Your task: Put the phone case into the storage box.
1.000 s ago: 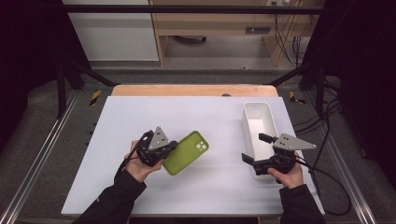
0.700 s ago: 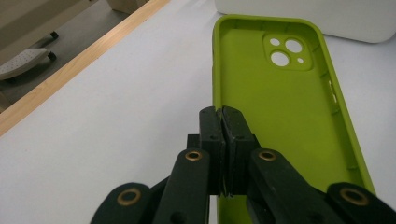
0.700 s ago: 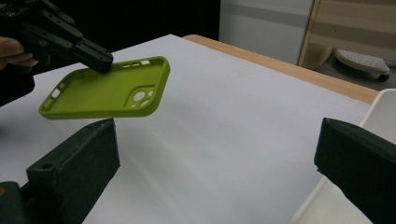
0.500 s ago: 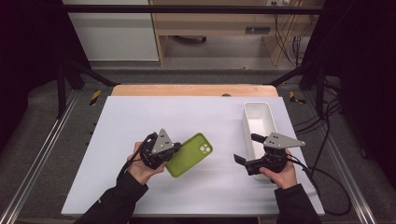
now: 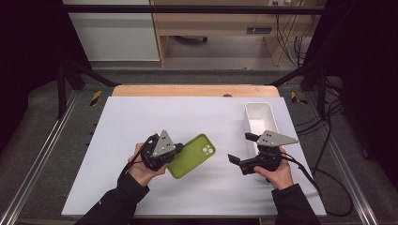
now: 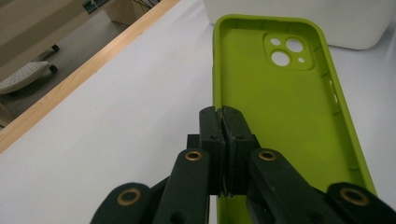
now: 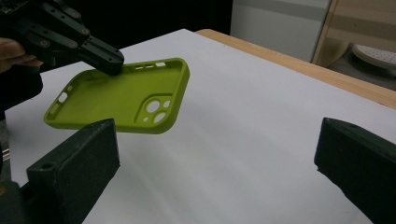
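A lime-green phone case (image 5: pixel 193 154) hangs just above the white table, inner side up, camera cutout toward the far right. My left gripper (image 5: pixel 177 149) is shut on its near-left rim; in the left gripper view the jaws (image 6: pixel 223 122) pinch the case's (image 6: pixel 285 107) side wall. My right gripper (image 5: pixel 242 148) stands open to the right of the case, jaws pointing left at it, a short gap away. In the right gripper view the case (image 7: pixel 123 95) floats ahead between my wide-open jaws (image 7: pixel 217 163), with the left gripper (image 7: pixel 70 37) clamped on its far edge.
A white rectangular bin (image 5: pixel 259 117) stands on the table's right side, just behind the right hand, and also shows in the left gripper view as the bin (image 6: pixel 327 23). The table's wooden far edge (image 5: pixel 195 90) runs across the back. Cables trail off the right.
The left gripper has carried the case rightward toward the table's middle. The right gripper has moved left, away from the bin and toward the case, still open.
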